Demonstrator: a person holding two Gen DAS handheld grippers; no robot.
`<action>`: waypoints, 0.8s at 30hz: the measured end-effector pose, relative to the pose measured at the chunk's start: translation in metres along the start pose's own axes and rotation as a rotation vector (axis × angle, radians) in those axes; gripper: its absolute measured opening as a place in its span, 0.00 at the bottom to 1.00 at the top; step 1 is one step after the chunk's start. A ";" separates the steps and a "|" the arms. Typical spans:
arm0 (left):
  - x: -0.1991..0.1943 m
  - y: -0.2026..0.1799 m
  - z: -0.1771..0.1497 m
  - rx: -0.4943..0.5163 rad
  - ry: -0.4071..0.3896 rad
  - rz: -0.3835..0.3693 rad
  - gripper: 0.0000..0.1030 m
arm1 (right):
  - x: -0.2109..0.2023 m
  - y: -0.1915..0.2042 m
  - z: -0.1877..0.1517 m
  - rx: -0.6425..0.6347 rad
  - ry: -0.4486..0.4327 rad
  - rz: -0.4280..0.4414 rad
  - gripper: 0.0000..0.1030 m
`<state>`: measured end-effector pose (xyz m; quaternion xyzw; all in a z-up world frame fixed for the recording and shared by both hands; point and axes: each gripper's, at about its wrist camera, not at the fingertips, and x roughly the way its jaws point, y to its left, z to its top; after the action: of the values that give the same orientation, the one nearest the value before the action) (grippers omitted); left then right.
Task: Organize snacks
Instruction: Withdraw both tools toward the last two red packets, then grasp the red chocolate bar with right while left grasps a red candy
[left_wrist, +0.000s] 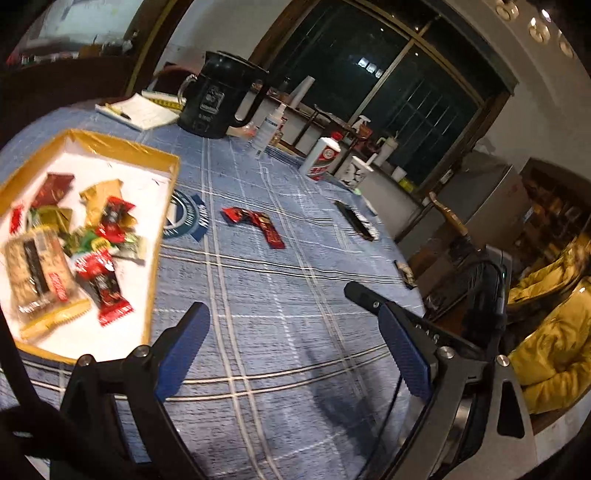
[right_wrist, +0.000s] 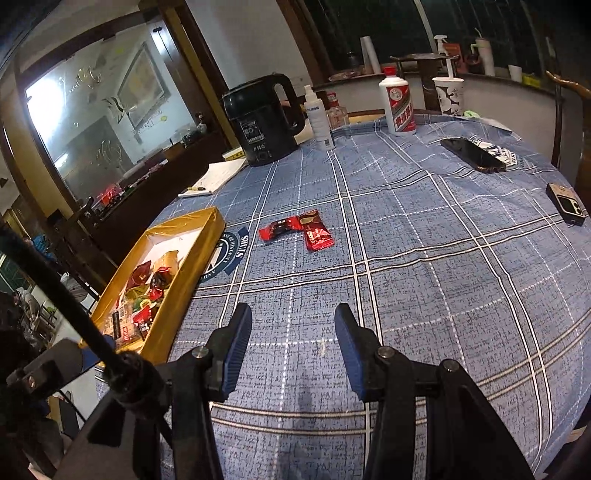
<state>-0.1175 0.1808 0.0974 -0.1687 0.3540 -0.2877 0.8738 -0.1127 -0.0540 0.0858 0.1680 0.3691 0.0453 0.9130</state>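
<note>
A gold-rimmed tray (left_wrist: 162, 157) (right_wrist: 207, 236) heaped with wrapped snacks (left_wrist: 74, 236) (right_wrist: 144, 291) sits at nine o'clock on the blue plaid bench (right_wrist: 424, 258) (left_wrist: 280, 295). Just right of it lie two red snack packets (right_wrist: 297, 229) (left_wrist: 255, 223), touching each other, at twelve o'clock from both tools. The left hand-held gripper (left_wrist: 273, 295) hovers with fingers wide apart, gripping nothing; the right hand-held gripper (right_wrist: 293, 312) likewise stands parted and bare. A black kettle (right_wrist: 262, 118) (left_wrist: 218, 99), white bottle (right_wrist: 397, 103) (left_wrist: 321, 157) and dark phone (right_wrist: 472, 155) (left_wrist: 356, 219) line the far edge, toward one o'clock.
</note>
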 end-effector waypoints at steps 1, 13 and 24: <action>-0.001 0.001 0.000 0.009 -0.008 0.026 0.90 | 0.003 -0.001 0.002 -0.005 0.008 0.000 0.45; 0.012 0.013 0.035 0.012 -0.081 0.315 0.89 | 0.043 -0.046 0.050 -0.055 0.041 0.025 0.45; 0.046 0.017 0.089 0.022 -0.018 0.273 0.89 | 0.141 -0.057 0.084 -0.047 0.204 0.042 0.46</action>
<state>-0.0209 0.1734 0.1264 -0.1120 0.3629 -0.1684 0.9096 0.0446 -0.1014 0.0297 0.1488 0.4553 0.0901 0.8732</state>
